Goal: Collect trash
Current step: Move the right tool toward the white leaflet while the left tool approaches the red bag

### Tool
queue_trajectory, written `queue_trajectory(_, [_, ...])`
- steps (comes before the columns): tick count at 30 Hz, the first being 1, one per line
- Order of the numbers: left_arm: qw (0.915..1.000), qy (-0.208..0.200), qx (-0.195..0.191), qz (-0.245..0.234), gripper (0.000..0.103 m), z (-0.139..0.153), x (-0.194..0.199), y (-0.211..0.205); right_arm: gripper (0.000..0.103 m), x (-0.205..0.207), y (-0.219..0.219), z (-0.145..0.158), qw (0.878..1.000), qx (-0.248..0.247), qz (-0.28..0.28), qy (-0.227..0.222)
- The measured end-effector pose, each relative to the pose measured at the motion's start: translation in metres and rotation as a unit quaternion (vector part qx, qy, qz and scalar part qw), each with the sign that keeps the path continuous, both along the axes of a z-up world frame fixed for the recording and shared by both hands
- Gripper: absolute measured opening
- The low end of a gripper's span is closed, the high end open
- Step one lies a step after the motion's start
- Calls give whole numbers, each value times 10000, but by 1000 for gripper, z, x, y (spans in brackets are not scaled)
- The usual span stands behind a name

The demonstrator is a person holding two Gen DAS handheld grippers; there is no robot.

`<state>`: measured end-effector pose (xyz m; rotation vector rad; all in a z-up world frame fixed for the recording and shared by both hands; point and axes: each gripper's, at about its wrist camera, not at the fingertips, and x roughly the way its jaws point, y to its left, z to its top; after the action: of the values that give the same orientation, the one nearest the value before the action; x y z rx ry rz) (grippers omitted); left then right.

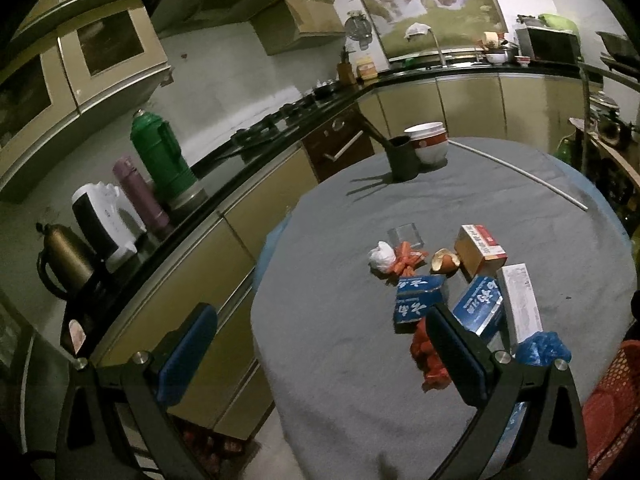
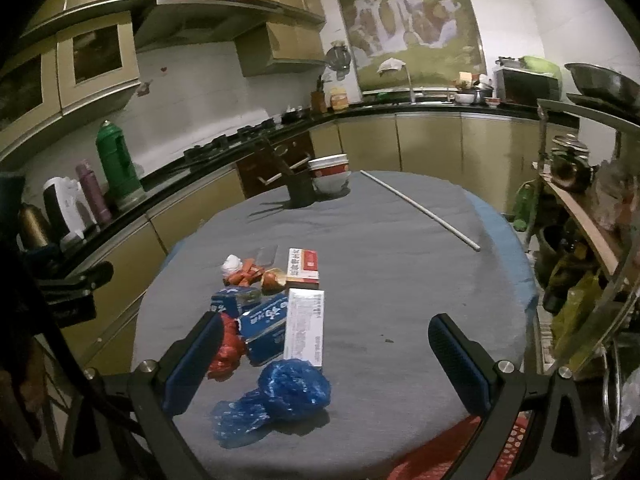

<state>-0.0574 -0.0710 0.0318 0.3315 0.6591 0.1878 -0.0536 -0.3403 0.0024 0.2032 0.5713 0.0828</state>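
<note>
Right wrist: blue bag (image 2: 294, 386) lies before stacked boxes (image 2: 280, 312).

— What kind of room am I steering in?

— A dim kitchen. I see tan cabinets (image 2: 428, 140) under a black L-shaped countertop (image 1: 224, 160), more cabinets (image 1: 100, 52) on the white tiled wall (image 1: 224, 84), and a range hood (image 2: 224, 12) above the stove (image 2: 224, 142).

— Anything on the far wall?

— A large waterfall mural (image 2: 408, 24) over the sink faucet (image 2: 410, 80). A green thermos (image 1: 162, 156), a white kettle (image 1: 106, 220) and a microwave (image 2: 526, 86) sit on the counter. On my right stands a cluttered shelf rack (image 2: 580, 208).
</note>
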Motion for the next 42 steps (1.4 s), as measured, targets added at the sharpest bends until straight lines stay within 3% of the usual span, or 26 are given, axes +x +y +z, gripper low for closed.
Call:
queue_trajectory(7, [9998,-81,-198,-43,103,2,3,21,103,5,23,8,9999,-101,30,34])
queue_trajectory(18, [9978,164,-610,-217,103,-16,29,36,103,17,54,12,9988,-416,24,260])
queue_trajectory(42, [9943,374,-936,-342,103,-44,74,73,103,63,98,3,9951,-731,-122,655])
